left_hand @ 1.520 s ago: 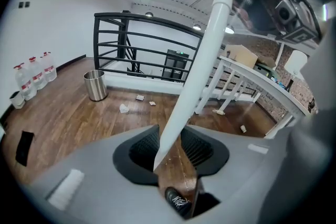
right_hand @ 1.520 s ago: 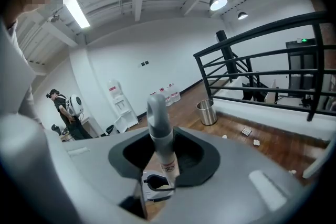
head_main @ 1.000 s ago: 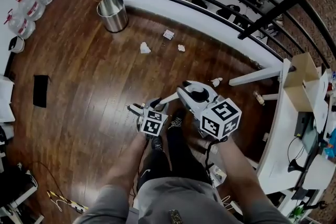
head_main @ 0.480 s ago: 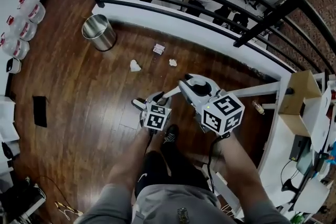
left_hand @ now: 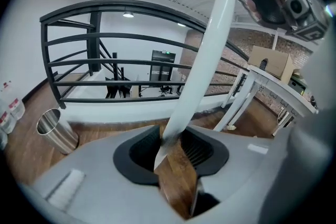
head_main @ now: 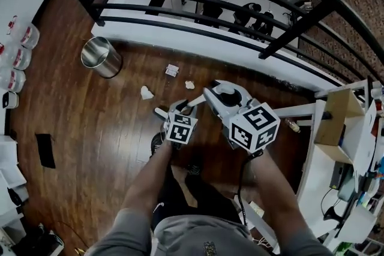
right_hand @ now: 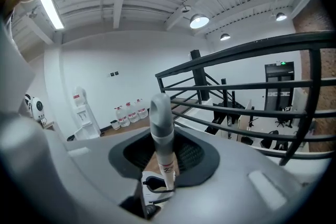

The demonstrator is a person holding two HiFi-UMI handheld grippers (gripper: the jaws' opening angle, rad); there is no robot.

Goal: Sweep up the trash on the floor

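Far left, a shiny cylindrical steel bin (head_main: 101, 57) stands on the glossy plank floor (head_main: 90, 123). Crumpled white trash scraps (head_main: 146, 92) lie just ahead of the tongs. Centrally, the left gripper (left_hand: 173, 144) clamps a smooth round white pole (left_hand: 210, 50); the right gripper (right_hand: 160, 165) pinches a slim grey-capped handle (right_hand: 161, 118).

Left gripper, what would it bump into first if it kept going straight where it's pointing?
Most likely the wooden floor. The left gripper, jaws shut on the white handle, slants down toward bare boards, about where the crumpled paper lies. Depth is hard to judge.
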